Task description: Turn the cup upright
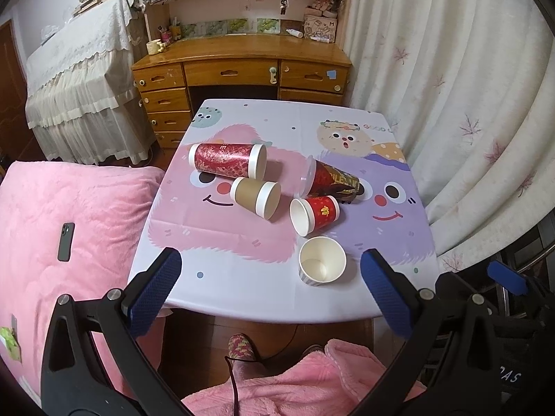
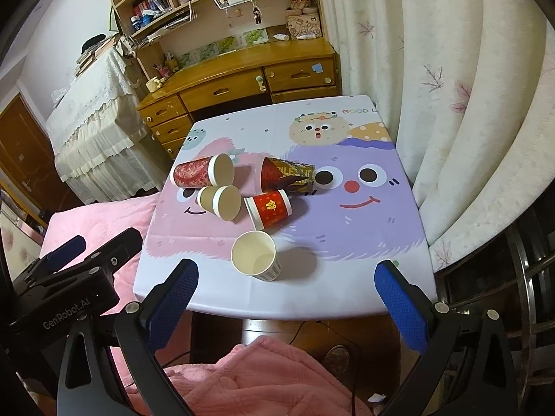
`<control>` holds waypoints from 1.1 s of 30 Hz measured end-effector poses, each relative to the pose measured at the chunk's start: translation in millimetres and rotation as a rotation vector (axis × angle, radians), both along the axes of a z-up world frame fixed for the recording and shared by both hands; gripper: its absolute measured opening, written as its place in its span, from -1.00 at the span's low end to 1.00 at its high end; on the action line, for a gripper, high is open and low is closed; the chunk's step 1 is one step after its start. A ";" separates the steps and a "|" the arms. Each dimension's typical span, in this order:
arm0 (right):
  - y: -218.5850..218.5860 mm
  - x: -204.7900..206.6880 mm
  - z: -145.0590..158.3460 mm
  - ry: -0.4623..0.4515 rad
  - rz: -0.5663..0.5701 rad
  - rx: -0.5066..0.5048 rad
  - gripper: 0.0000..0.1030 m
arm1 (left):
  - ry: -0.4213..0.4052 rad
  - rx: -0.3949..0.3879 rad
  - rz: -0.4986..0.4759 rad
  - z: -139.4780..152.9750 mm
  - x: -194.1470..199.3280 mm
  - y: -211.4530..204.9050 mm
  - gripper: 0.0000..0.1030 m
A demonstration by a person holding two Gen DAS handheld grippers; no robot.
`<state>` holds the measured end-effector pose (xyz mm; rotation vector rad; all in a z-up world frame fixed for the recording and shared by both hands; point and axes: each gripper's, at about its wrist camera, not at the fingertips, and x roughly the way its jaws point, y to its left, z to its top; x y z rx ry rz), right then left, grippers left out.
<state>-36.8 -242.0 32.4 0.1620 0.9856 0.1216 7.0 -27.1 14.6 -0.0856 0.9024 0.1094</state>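
Note:
Several paper cups sit on a small table (image 1: 242, 298) with a cartoon cloth. A white cup (image 1: 322, 260) (image 2: 255, 256) stands upright near the front edge. A tall red cup (image 1: 227, 160) (image 2: 203, 171), a brown cup (image 1: 256, 197) (image 2: 220, 199), a small red cup (image 1: 314, 214) (image 2: 269, 208) and a dark patterned cup (image 1: 331, 180) (image 2: 288, 175) lie on their sides behind it. My left gripper (image 1: 270, 294) is open and empty at the front edge. My right gripper (image 2: 286, 298) is open and empty, also at the front edge.
A pink blanket (image 1: 69, 225) with a dark phone (image 1: 66, 241) lies left of the table. A wooden desk (image 1: 242, 69) stands behind it. White curtains (image 1: 468, 104) hang close on the right. Pink-clad knees (image 1: 295, 388) are below the front edge.

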 end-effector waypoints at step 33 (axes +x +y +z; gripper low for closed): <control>-0.1 -3.7 -16.3 0.049 0.011 0.025 0.99 | 0.020 -0.006 0.023 -15.1 -11.0 6.6 0.98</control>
